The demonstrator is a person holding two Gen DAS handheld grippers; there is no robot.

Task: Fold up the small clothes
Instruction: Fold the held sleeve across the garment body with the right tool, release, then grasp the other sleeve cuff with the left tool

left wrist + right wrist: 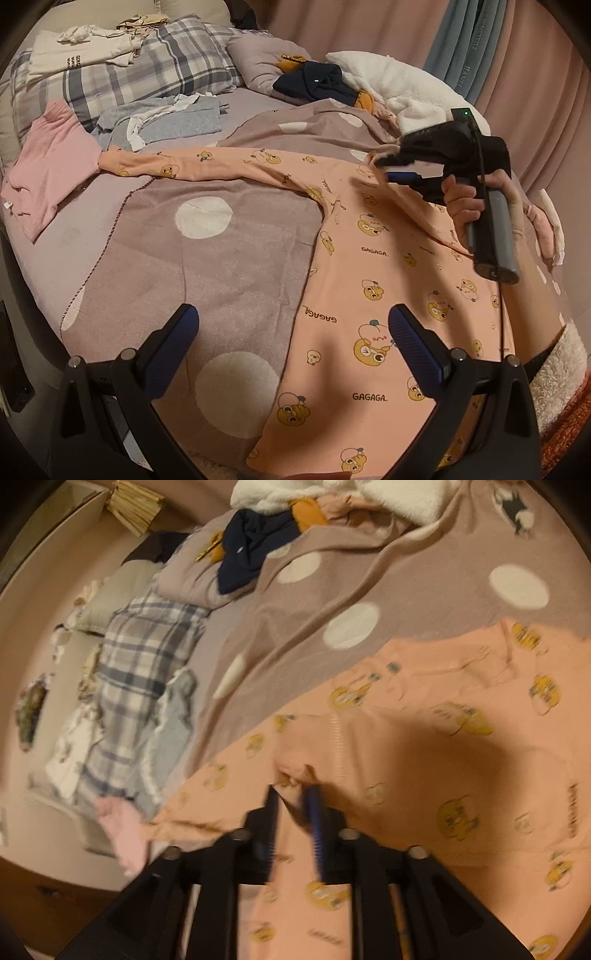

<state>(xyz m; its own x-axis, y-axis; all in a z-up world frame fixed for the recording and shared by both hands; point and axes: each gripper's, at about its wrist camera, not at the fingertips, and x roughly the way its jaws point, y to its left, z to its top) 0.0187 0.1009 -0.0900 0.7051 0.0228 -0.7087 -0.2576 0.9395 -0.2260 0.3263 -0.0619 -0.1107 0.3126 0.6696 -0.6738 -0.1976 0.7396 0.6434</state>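
A peach child's top (pixel 369 266) printed with yellow cartoon faces lies spread on a mauve dotted blanket (pixel 207 258), one sleeve stretched out to the left. My left gripper (pixel 291 325) is open and empty, hovering over the top's lower left edge. My right gripper (pixel 382 168) is shut on a pinch of the top's fabric near the neckline. In the blurred right wrist view the right gripper (pixel 293 794) pinches the peach top (pixel 424 775) between its fingers.
A pink garment (pixel 48 170) and a grey garment (pixel 166 122) lie at the left of the bed. A plaid pillow (pixel 147 70), white clothes (pixel 85 48), a navy garment (pixel 314 83) and a white fleece (pixel 399 88) lie at the back.
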